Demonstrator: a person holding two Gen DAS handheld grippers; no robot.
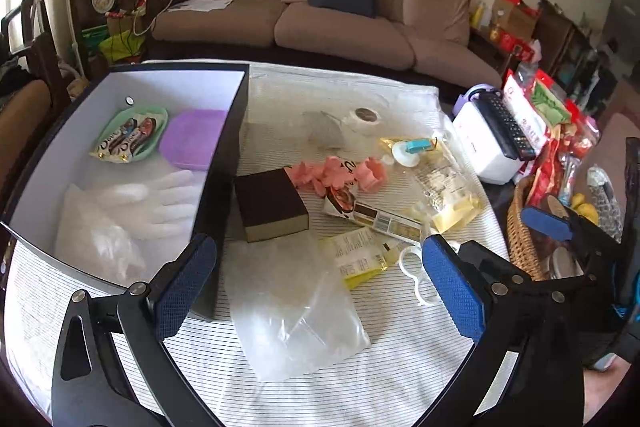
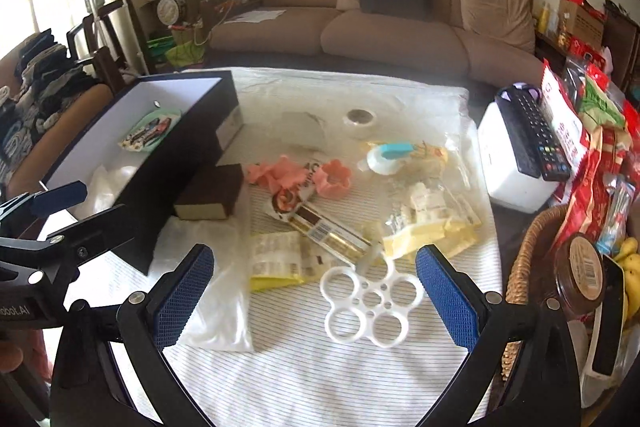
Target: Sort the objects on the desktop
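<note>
A black box with a white inside stands at the table's left, holding a green tray of snacks, a purple lid and plastic gloves. On the striped cloth lie a brown sponge block, pink clips, a chocolate wrapper, a yellow packet, a clear bag and a white ring holder. My left gripper is open above the clear bag. My right gripper is open around the ring holder, above it.
A white appliance with a remote on it stands at the right. A wicker basket with a jar and bananas sits at the right edge beside snack bags. A tape roll lies at the back. A sofa is behind.
</note>
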